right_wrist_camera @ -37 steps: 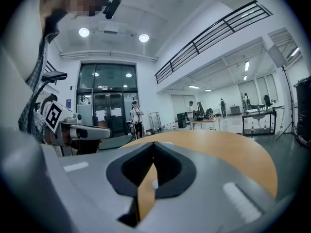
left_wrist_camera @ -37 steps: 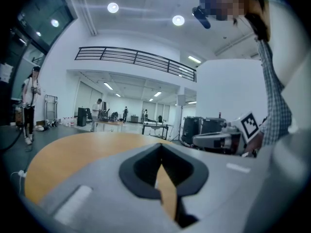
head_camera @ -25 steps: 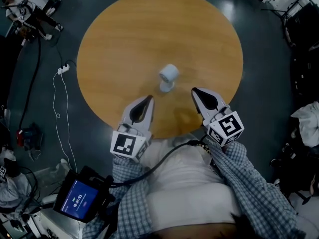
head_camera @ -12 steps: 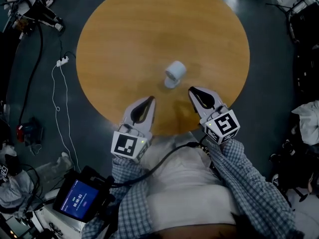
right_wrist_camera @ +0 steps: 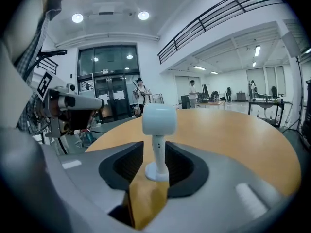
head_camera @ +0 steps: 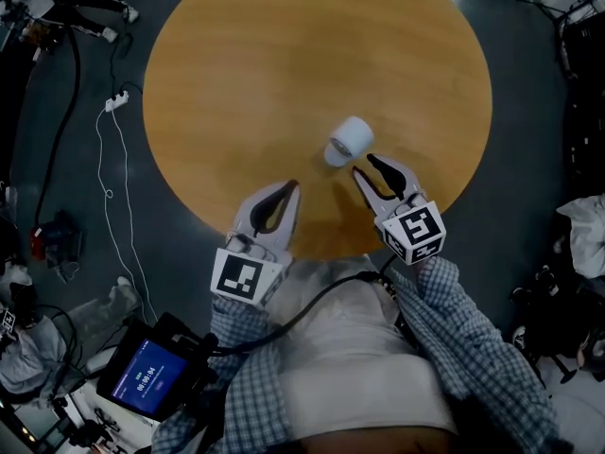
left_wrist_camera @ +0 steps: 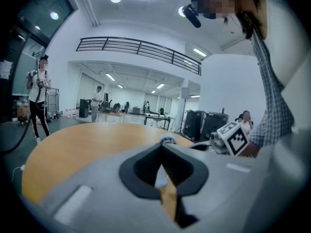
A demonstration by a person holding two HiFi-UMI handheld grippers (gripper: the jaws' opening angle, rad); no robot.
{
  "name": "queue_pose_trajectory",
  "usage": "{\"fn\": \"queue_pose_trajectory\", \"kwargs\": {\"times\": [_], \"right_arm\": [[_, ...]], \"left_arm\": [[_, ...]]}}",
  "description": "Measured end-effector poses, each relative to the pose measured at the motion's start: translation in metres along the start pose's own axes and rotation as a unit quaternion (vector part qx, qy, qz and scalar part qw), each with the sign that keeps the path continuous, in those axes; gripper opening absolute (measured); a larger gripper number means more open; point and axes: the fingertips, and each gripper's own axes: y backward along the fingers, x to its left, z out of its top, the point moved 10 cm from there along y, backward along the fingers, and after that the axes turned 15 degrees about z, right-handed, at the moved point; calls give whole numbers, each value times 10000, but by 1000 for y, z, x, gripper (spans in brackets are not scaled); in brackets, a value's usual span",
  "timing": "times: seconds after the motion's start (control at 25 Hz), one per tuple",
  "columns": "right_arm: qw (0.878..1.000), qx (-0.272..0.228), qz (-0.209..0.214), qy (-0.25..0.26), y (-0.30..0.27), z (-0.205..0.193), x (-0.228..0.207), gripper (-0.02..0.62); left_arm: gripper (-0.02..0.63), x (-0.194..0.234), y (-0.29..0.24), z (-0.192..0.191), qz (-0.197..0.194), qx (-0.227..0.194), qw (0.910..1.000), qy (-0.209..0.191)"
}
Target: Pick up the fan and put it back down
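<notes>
Fan (head_camera: 348,140): small, all white, with a short drum-shaped head on a slim stem and a round flat foot. It stands upright on the round wooden table (head_camera: 265,74), in the near-right part and well inside the rim. In the right gripper view the fan (right_wrist_camera: 158,125) shows a couple of tiny dark dots on the stem. I can't see any brand or print on it.

Writing: the only markings are the black-and-white square markers on the left cube (head_camera: 248,277) and the right cube (head_camera: 412,232). The handheld screen (head_camera: 145,378) at lower left shows light digits that are too small to read.

Right gripper (head_camera: 367,166): it comes in from the near-right and is angled toward the fan, nose slightly down. Its jaws are opening. The right gripper (right_wrist_camera: 155,149) has the stem and foot between the jaws, with a gap on each side, so the pads aren't pressing on it. The foot sits flat on the table.

Left gripper (head_camera: 286,190): it is over the near edge of the table, left of the fan and apart from it, pointing away from the body. The left gripper (left_wrist_camera: 163,149) has its tips pressed together with nothing between them. In that view the fan head just peeks over the tips, and the right cube is off to the right.

Both forearms are in checked sleeves (head_camera: 473,339), and a cable runs across the torso.
</notes>
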Motion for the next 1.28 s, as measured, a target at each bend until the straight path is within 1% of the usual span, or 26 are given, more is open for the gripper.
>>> {"fn": "queue_pose_trajectory", "kwargs": {"times": [0.16, 0.36, 0.64, 0.76, 0.84, 1.0, 1.12, 1.28], "right_arm": [[9999, 52, -5, -108, -12, -12, -8, 148], [9998, 138, 146, -12, -28, -16, -17, 156], [9996, 53, 268, 91, -51, -13, -26, 163], [9996, -63, 273, 92, -53, -9, -27, 162], [9995, -145, 269, 83, -53, -7, -27, 149], [9993, -122, 282, 227, -48, -6, -31, 149], [9993, -233, 266, 155, -47, -2, -29, 143], [9987, -215, 242, 387, -49, 7, -25, 143]], "left_arm": [[-2, 2, -5, -11, -18, 123, 9999, -20], [-2, 4, -10, -19, 0, 244, 9997, -47], [-2, 6, -17, -24, 5, 166, 9999, -18], [-2, 4, -19, -23, 56, 165, 9998, 35], [-2, 4, -20, -22, 101, 149, 9998, 77], [-2, 3, -20, -24, 86, 168, 9998, 42], [-2, 6, -20, -20, 112, 108, 9999, 65], [-2, 13, -18, -19, 85, 85, 9999, 31]]}}
